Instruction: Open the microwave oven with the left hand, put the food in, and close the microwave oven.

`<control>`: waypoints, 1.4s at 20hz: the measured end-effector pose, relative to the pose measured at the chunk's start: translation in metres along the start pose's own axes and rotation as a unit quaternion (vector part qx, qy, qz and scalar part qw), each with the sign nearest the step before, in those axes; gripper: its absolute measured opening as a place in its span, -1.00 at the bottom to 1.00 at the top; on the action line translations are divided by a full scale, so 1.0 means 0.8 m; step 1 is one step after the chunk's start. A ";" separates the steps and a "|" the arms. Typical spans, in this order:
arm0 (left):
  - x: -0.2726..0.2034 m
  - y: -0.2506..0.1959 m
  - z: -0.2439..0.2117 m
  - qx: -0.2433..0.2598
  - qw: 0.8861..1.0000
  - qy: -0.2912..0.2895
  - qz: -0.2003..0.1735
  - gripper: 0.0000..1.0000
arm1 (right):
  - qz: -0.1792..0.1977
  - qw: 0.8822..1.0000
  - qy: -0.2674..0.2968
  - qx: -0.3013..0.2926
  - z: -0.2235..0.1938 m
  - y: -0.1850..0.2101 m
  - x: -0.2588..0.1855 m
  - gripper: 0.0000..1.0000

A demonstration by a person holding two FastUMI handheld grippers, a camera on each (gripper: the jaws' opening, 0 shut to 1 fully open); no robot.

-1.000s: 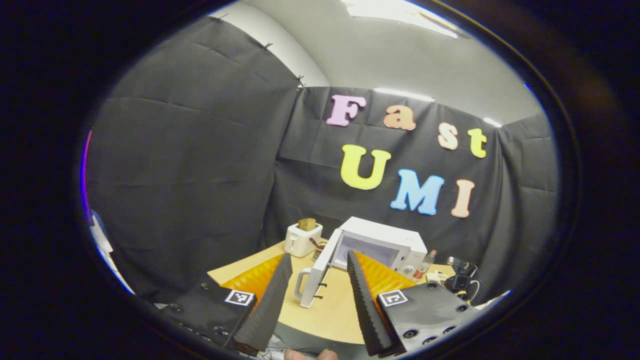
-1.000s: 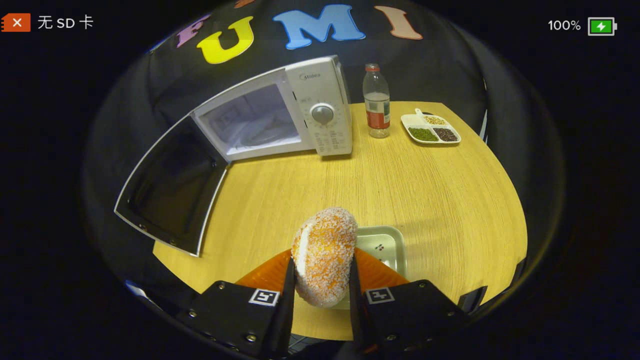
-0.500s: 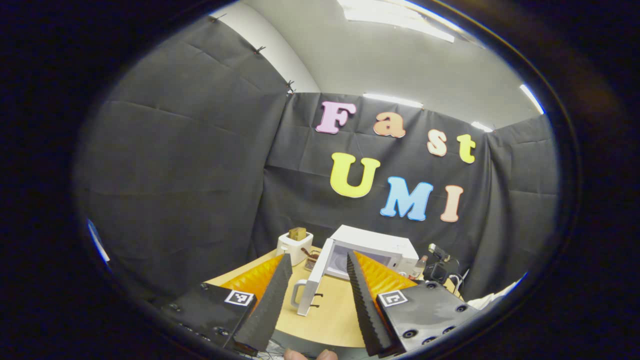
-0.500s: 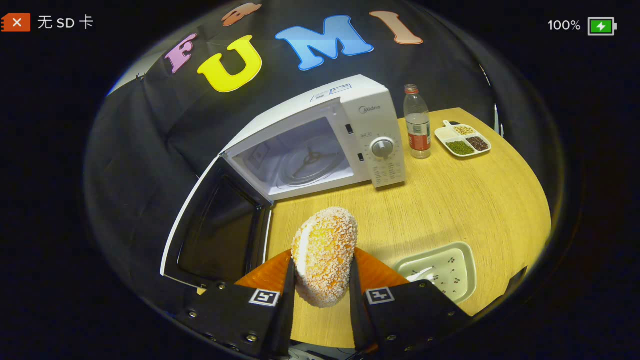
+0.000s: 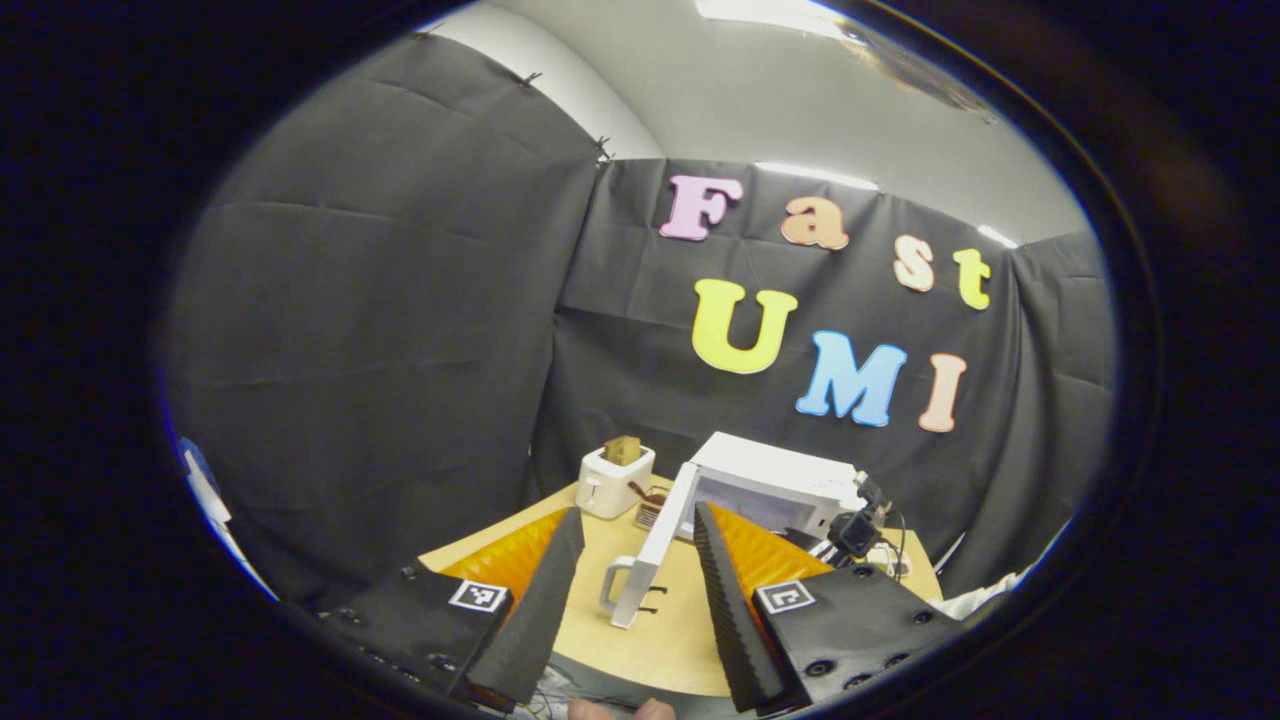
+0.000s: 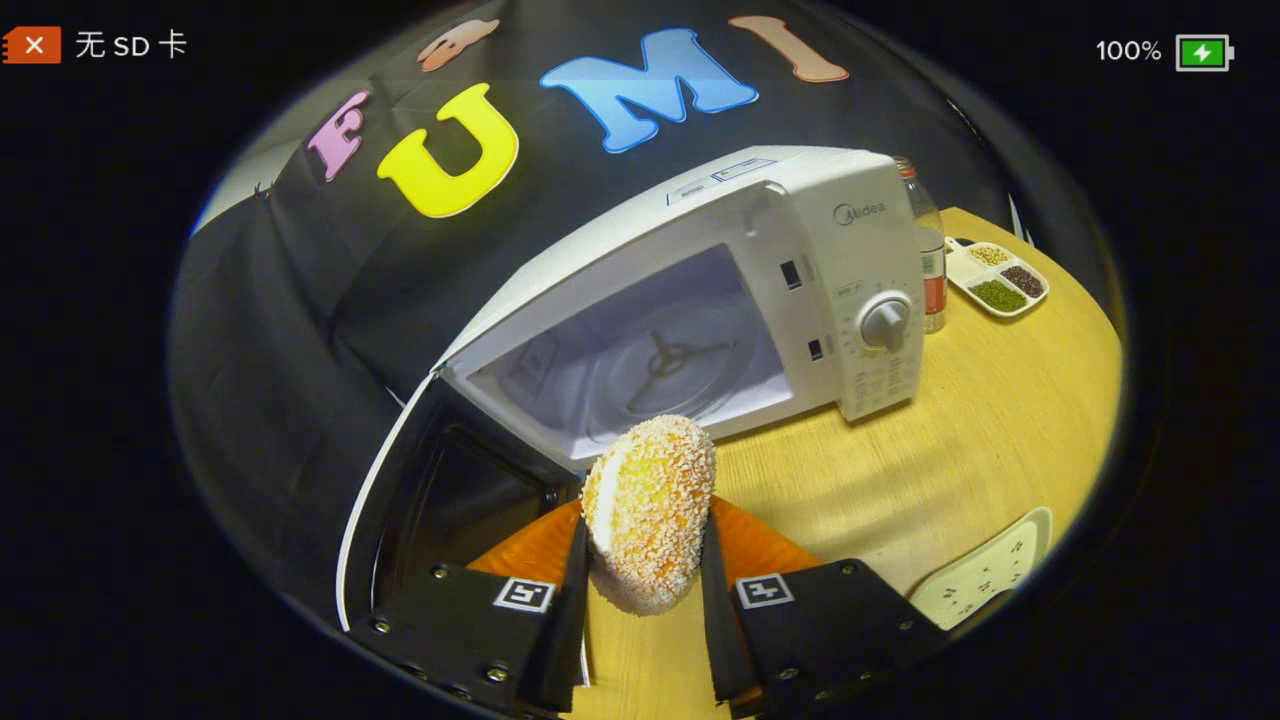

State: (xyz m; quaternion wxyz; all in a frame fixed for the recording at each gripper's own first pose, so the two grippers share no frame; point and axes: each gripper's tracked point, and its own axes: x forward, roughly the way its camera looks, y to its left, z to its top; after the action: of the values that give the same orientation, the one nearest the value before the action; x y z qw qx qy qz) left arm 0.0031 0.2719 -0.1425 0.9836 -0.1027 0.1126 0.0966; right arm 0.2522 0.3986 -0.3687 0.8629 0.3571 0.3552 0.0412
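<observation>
White microwave (image 6: 700, 300) gapes empty; right tongs (image 6: 640, 590) clamp the crumbed bun (image 6: 648, 510), left tongs (image 5: 625, 600) spread, holding nothing.

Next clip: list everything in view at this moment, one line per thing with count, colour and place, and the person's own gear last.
microwave oven: 1, white, back of the table, cavity empty
microwave door: 1, white frame with dark window, swung wide open to the left of the cavity
crumbed bun: 1, orange with pale crumbs, held in front of the open cavity
water bottle: 1, clear with red label, just behind the microwave's right side
divided dish: 1, white, holding beans, far right of the table
patterned tray: 1, pale, near right table edge
toaster: 1, white, left of the microwave
table: 1, light wood
right gripper: 1, clamped on the bun
left gripper: 1, fingers apart, holding nothing, back from the table
</observation>
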 end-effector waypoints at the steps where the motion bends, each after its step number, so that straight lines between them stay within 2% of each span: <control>1: 0.006 0.001 -0.006 0.000 1.000 0.009 0.006 0.51 | 0.002 1.000 -0.010 0.009 0.007 0.004 0.016 0.02; 5: 0.025 0.008 -0.007 0.019 0.999 0.026 0.029 0.51 | -0.009 0.997 -0.065 0.038 0.030 0.015 0.081 0.02; 10: 0.043 0.017 -0.008 0.023 0.998 0.041 0.049 0.51 | -0.023 0.994 -0.098 0.050 0.038 0.012 0.146 0.02; 15: 0.047 0.026 -0.030 0.027 0.995 0.071 0.063 0.51 | -0.032 0.989 -0.129 0.066 0.051 -0.001 0.181 0.02; 17: 0.048 0.026 -0.040 0.035 0.994 0.083 0.064 0.63 | -0.034 0.986 -0.146 0.074 0.061 -0.005 0.189 0.02; 18: 0.049 0.028 -0.040 0.040 0.993 0.087 0.065 0.39 | -0.034 0.985 -0.150 0.081 0.063 -0.006 0.197 0.02; 19: 0.050 0.028 -0.043 0.041 0.993 0.091 0.065 0.39 | -0.039 0.984 -0.150 0.087 0.064 -0.010 0.204 0.15; 22: 0.053 0.025 -0.049 0.040 0.992 0.099 0.066 0.39 | -0.059 0.982 -0.160 0.085 0.063 -0.024 0.221 0.15; 23: 0.052 0.025 -0.052 0.041 0.992 0.101 0.067 0.63 | -0.065 0.981 -0.160 0.083 0.061 -0.026 0.224 0.15; 24: 0.052 0.025 -0.055 0.041 0.992 0.102 0.069 0.55 | -0.072 0.982 -0.156 0.080 0.055 -0.030 0.229 0.14; 26: 0.051 0.026 -0.058 0.037 0.991 0.102 0.073 0.39 | -0.060 0.982 -0.163 0.079 0.059 -0.024 0.234 0.18; 27: 0.050 0.028 -0.059 0.035 0.991 0.103 0.075 0.39 | -0.059 0.981 -0.164 0.082 0.060 -0.022 0.234 0.33; 28: 0.049 0.027 -0.060 0.032 0.991 0.103 0.076 0.39 | -0.064 0.981 -0.164 0.084 0.061 -0.023 0.234 0.39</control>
State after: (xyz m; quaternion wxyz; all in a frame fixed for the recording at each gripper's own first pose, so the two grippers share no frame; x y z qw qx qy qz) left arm 0.0263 0.2882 -0.2019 0.9592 -0.0717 0.2243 0.1563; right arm 0.4199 0.4173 -0.4656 0.8771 0.4070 0.2330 -0.1037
